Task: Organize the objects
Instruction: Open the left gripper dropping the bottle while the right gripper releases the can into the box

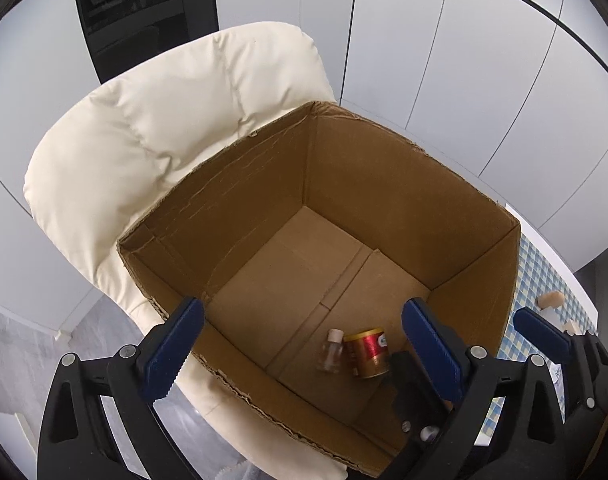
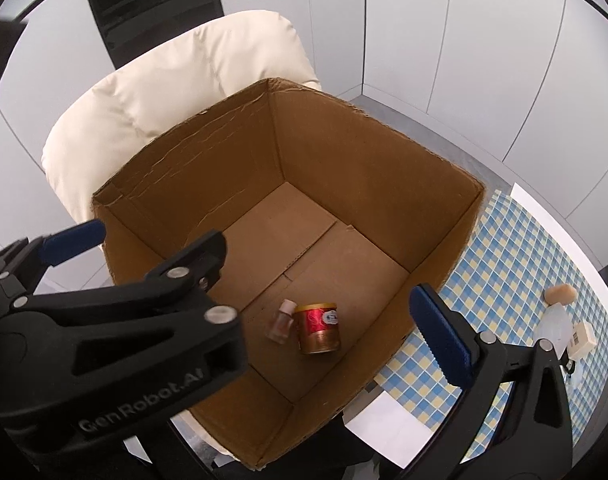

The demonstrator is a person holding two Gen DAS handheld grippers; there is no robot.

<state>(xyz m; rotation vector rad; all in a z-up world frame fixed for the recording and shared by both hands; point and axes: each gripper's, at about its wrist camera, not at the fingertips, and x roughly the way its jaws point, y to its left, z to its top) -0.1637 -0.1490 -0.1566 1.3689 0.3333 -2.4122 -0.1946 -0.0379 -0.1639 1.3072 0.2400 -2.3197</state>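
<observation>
The left tongs (image 1: pixel 300 344) and right tongs (image 2: pixel 323 276) hang with jaws wide apart and nothing between them above an open cardboard box (image 2: pixel 443 256). Below and clear of both pairs, on the box floor, a gold-and-red tin (image 2: pixel 317 328) lies beside a small clear bottle (image 2: pixel 282 321) with a pale cap, the two touching or nearly so. The tin looks rigid and light, best taken across its round wall; the bottle looks slick and possibly breakable, best pinched at mid-body. The box sits on a cream padded chair (image 1: pixel 152 132), just beside a checked desk (image 2: pixel 503 248) where a few small items remain.
</observation>
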